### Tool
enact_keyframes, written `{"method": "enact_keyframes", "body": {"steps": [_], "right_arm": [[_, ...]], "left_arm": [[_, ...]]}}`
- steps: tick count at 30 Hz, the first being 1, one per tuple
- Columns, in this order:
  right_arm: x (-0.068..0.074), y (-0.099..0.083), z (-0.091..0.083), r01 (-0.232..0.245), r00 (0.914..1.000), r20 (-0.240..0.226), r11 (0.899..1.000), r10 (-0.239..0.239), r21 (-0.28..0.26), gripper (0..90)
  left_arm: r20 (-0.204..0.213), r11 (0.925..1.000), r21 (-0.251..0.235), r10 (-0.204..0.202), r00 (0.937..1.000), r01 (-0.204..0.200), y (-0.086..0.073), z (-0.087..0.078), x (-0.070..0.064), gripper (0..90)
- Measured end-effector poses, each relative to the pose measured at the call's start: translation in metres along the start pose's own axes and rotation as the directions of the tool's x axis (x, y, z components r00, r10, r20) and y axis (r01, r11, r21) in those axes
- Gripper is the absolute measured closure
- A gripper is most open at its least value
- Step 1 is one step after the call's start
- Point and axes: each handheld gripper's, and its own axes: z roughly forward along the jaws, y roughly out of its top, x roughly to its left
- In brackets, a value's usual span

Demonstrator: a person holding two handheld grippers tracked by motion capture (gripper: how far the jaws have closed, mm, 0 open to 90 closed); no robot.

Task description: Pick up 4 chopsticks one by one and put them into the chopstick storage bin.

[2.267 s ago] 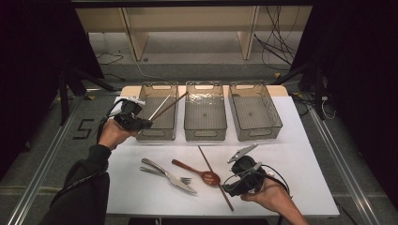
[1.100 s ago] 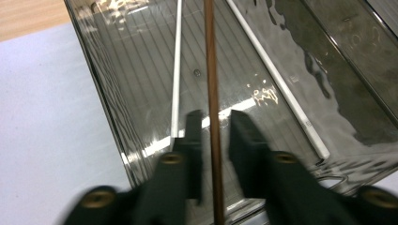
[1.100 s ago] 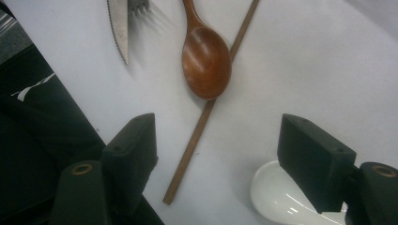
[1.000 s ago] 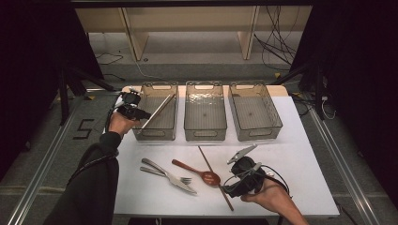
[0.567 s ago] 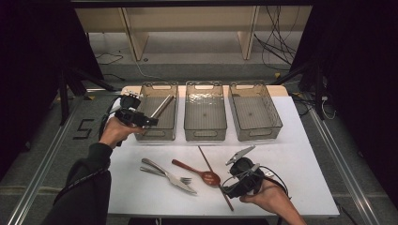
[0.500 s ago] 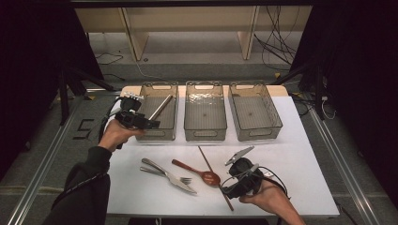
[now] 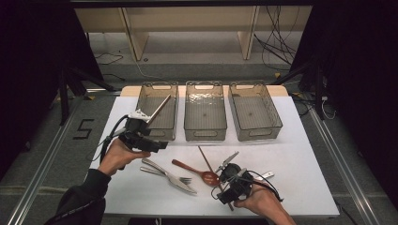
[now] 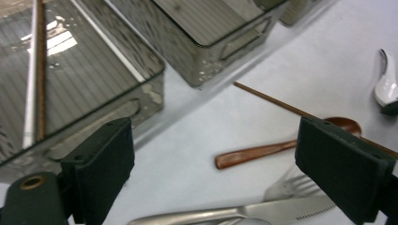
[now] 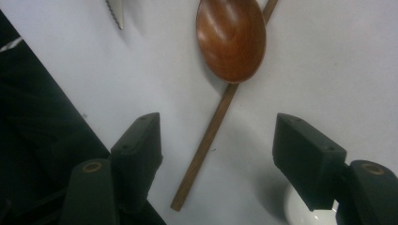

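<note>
Left gripper hangs over the near-left part of the table, jaws spread wide and holding nothing, just in front of the left bin. Along its own view, the pads frame the bin's near wall, and inside that bin a chopstick lies slanted, one end propped up on the rim. Just ahead of this gripper, a knife and a fork lie together on the white surface.

Over to the right gripper, low at the near edge of the table, jaws wide apart too, gripping nothing. Between its pads runs a second chopstick, lying flat on the table, and the bowl of a wooden spoon rests right over it. From above, the spoon's handle points left toward the fork. A white spoon peeks out just beside the right-hand pad.

Farther back, the middle bin and right bin stand side by side in a row with the left one.
</note>
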Motion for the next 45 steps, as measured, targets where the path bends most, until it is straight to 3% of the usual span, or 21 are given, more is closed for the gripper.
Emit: {"method": "enact_keyframes", "body": {"steps": [9, 16, 21, 24, 29, 45], "right_arm": [[-0.001, 0.001, 0.011, 0.007, 0.9999, 0.011, 0.999, -0.007, 0.047, 44.4], [0.0, 0.001, 0.014, 0.018, 0.9996, 0.021, 0.998, -0.019, 0.066, 47.3], [0.002, 0.002, 0.017, 0.028, 0.9989, 0.036, 0.996, -0.032, 0.088, 48.8], [0.002, 0.002, 0.021, 0.037, 0.9978, 0.051, 0.993, -0.043, 0.109, 51.0], [0.0, 0.001, 0.02, 0.041, 0.9982, 0.039, 0.993, -0.046, 0.115, 59.2], [-0.016, -0.002, 0.017, -0.037, 0.9988, 0.037, 0.991, 0.032, 0.13, 83.3]], "left_arm": [[0.044, 0.9991, -0.02, 0.038, 0.9983, -0.037, -0.021, 0.001, -0.023, 11.5], [0.023, 0.9959, -0.004, 0.091, 0.9956, -0.091, -0.035, 0.0, -0.03, 10.9], [0.035, 0.9957, -0.002, 0.092, 0.9951, -0.092, -0.039, -0.002, -0.034, 10.9], [0.019, 0.9942, 0.007, 0.107, 0.994, -0.108, -0.043, -0.002, -0.035, 10.9], [0.021, 0.9937, 0.01, 0.111, 0.9936, -0.112, -0.046, -0.003, -0.039, 11.0], [0.033, 0.9926, 0.018, 0.12, 0.9923, -0.12, -0.052, -0.003, -0.041, 11.3]]}}
